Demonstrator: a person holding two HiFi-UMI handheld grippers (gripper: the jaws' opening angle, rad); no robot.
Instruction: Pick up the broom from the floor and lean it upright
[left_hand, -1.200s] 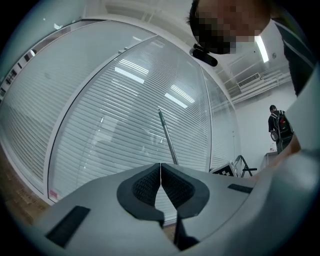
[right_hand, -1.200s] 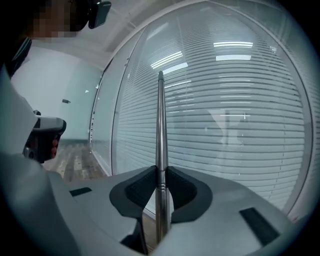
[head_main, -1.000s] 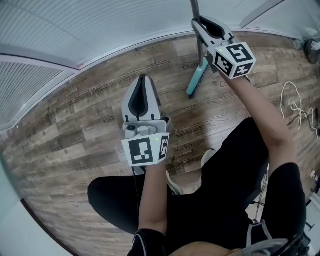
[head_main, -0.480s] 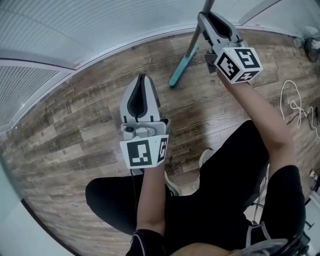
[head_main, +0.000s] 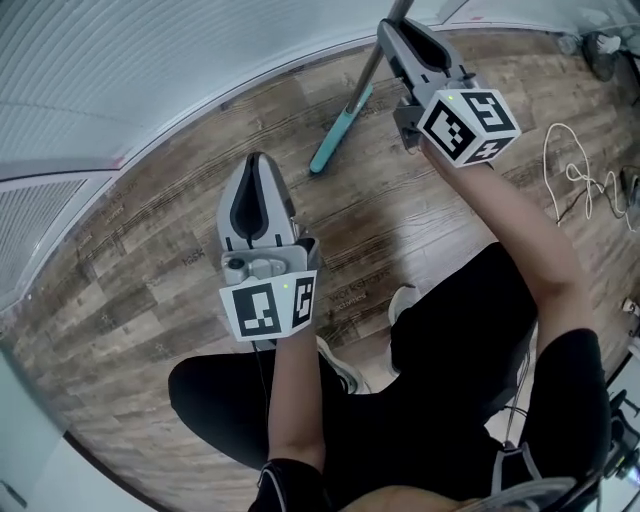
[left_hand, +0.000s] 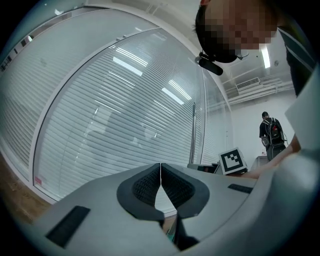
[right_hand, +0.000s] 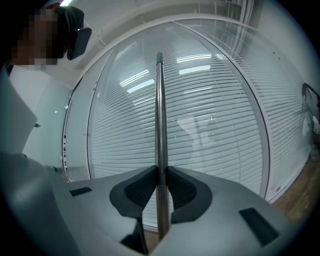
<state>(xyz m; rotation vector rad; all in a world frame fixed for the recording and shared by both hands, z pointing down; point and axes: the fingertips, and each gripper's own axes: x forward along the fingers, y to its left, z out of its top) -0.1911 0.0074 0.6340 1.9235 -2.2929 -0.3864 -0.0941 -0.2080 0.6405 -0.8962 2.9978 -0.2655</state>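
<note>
One broom (right_hand: 159, 110) in R gripper (right_hand: 160, 170)

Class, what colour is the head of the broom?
The broom head is teal. It shows best in the head view.

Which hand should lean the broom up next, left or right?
Right, probably. The right tongs are shut on the broom handle, with its teal head down at the floor by the blinds. The left tongs are shut on nothing, off to the side of the broom.
</note>
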